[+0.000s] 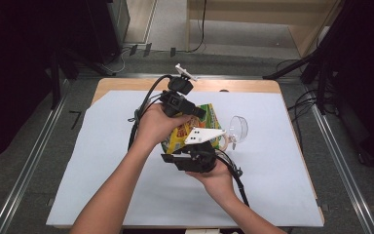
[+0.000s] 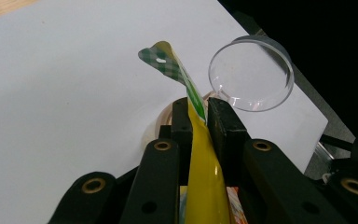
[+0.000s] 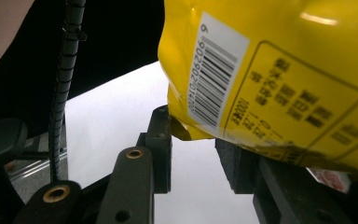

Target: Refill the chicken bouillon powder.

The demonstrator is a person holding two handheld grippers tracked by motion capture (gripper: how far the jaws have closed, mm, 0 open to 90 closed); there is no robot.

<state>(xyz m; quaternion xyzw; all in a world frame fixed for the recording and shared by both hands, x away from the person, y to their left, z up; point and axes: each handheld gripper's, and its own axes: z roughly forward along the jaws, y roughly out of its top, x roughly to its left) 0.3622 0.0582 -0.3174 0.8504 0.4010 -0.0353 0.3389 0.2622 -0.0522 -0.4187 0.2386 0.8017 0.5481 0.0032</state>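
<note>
snack bag [image 1: 195, 129] held up over the white counter [image 1: 102, 161], beside a clear cup [image 1: 237, 129]. left gripper [image 2: 196, 112] jaws clamped on its top seal. right gripper [image 3: 193, 154] jaws apart around a bottom corner, not yet gripping. bag looks unopened; opening remains.

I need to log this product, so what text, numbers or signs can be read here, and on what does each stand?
"9" and, along the bars, what looks like "0029206410", partly blurred: white barcode label on the back of the yellow snack bag.
Boxed block of East Asian characters on the same bag: too blurred to read.
Print on the bag's front, high view: too small to read.
</note>
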